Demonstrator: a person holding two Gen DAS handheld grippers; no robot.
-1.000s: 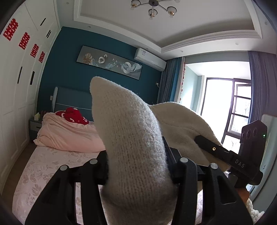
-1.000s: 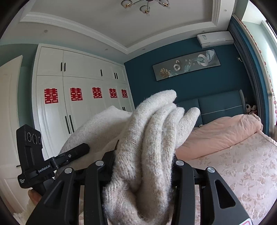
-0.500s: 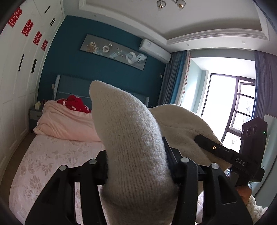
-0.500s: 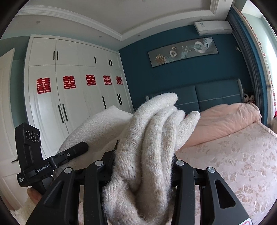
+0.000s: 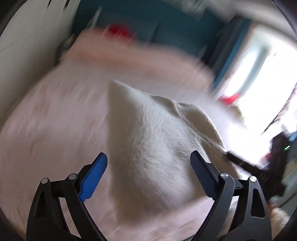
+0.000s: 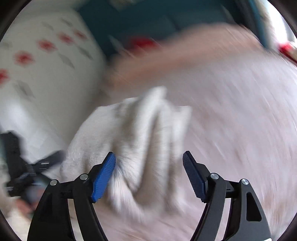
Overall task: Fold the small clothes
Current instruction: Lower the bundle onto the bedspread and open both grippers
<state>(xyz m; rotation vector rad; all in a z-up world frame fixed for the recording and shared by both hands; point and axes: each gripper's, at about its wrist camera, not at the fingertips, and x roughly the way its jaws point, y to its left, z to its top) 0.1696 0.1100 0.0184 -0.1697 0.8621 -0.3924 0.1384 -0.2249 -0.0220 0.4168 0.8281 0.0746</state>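
Both claws are spread wide, nothing pinched. Left gripper (image 5: 148, 176): blue ribbed pads (image 5: 92, 180) stand clear on either side of the cream knit garment (image 5: 148, 148), gap visible on both sides. Right gripper (image 6: 149, 176): same story, though its left pad sits just against the knit (contact or mere overlap, can't tell through the blur).

Garment sits between both sets of fingers, over the pink bedspread (image 5: 46, 129). Whether it rests fully on the bed or is mid-drop I can't tell; both views are heavily motion-smeared.

Step, as I read it: release of the garment onto the bed, i.e. laying it out before the actual folds. No fold looks made yet; task is early.

Next move calls for: confirm the knit is settled and flat, then re-grip two edge points (hem or shoulder corners, not the bunched middle) and spread it.

Materials/shapes:
- Garment: thick fuzzy wool-like knit, soft and limp. Left view shows a peaked cone shape; right view shows several bunched ridges, so it's crumpled, not flat.
- Bedspread: pale pink; pattern lost to blur.
- Salmon-pink duvet (image 6: 185, 53) heaped at the far end, teal headboard (image 6: 148, 16) behind it.
- Gripper frames: rigid black plastic, metal pivot pins.

Risk: fuzzy knit may snag on the ribbed pads.
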